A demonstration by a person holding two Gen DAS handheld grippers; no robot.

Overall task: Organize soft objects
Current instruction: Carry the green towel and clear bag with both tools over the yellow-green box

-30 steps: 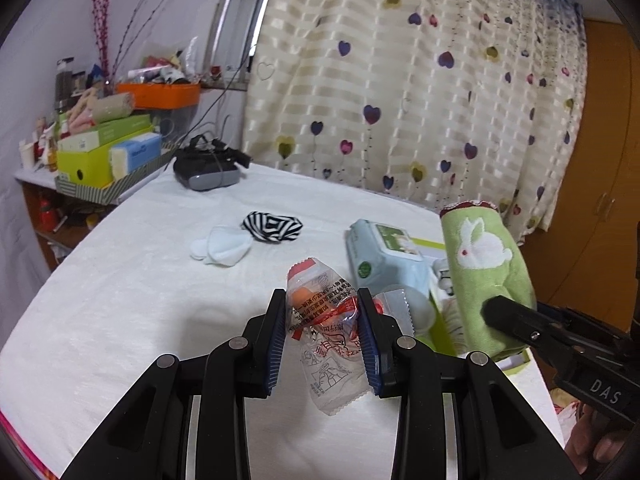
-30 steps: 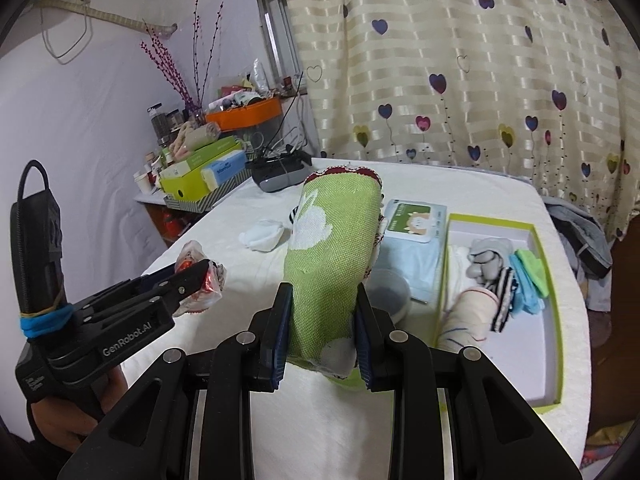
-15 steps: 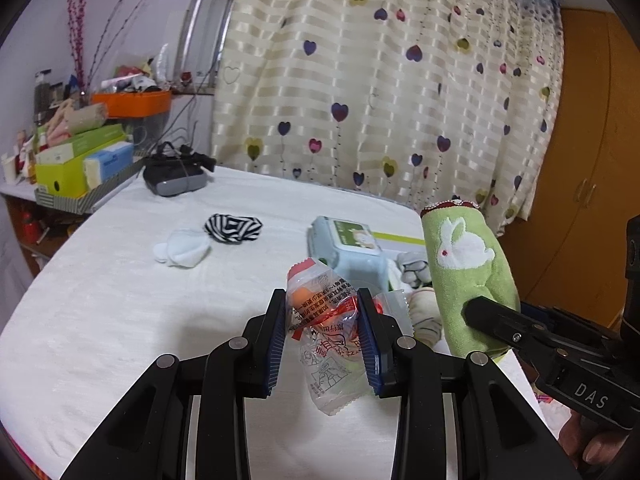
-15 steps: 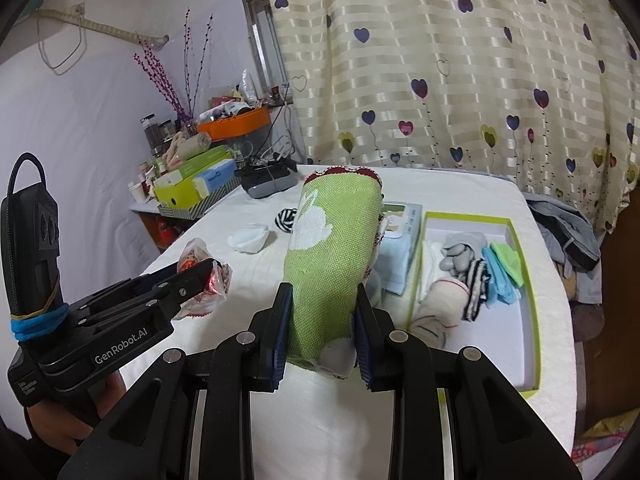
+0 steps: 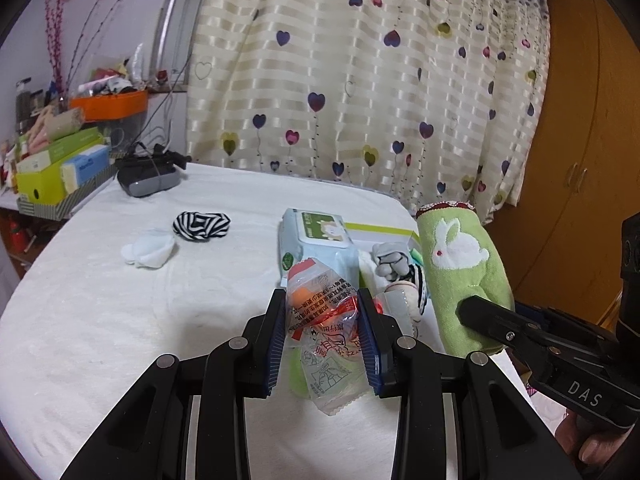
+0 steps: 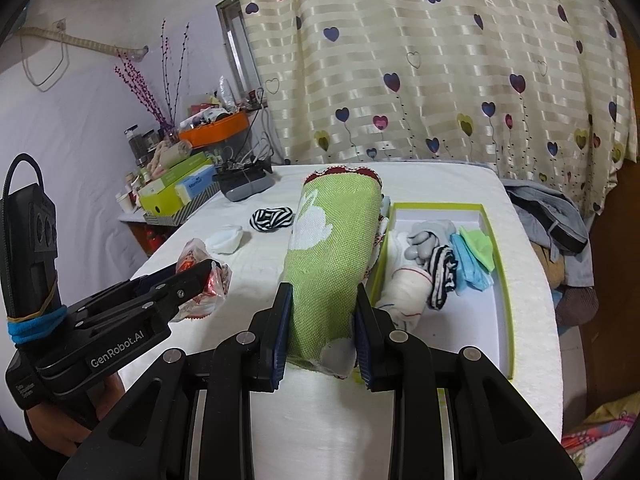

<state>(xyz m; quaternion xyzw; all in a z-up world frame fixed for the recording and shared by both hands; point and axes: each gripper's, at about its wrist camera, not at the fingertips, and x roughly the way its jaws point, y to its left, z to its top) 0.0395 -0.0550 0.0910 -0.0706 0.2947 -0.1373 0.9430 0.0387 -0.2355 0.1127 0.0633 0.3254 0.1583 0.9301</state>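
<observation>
- Far left of the right wrist view, a cluttered shelf (image 6: 168,200) with boxes and an orange tray stands apart from the job.
- On the white cloth-covered counter (image 5: 100,320), left of centre in the left wrist view, a small white sock (image 5: 150,249) and a black-and-white striped sock (image 5: 201,225) lie loose, just beside each other. Judged from this, both are left to be sorted.
- At lower centre of that view the left gripper (image 5: 323,330) is pinching a crinkly clear plastic packet with red and orange print (image 5: 324,320), held clear of the counter; both pads press its sides.
- Just behind the packet a pale blue pack of wet wipes with a green label (image 5: 316,236) lies on the counter, beside the box.
- At lower centre of the right wrist view the right gripper (image 6: 322,334) is clamped on a rolled green towel with a white rabbit (image 6: 332,248), which stands up from between the pads, off the counter.
- Right of the towel sits a shallow white box with a lime-green rim (image 6: 506,292). It already holds a grey sock, a white sock, a striped one and blue and green ones, bunched along its left side, so part of the tidying looks done.
- The right half of the box is bare, with room for more.
- My reading: mid-task, with both held things yet to be put down and two socks outstanding.
</observation>
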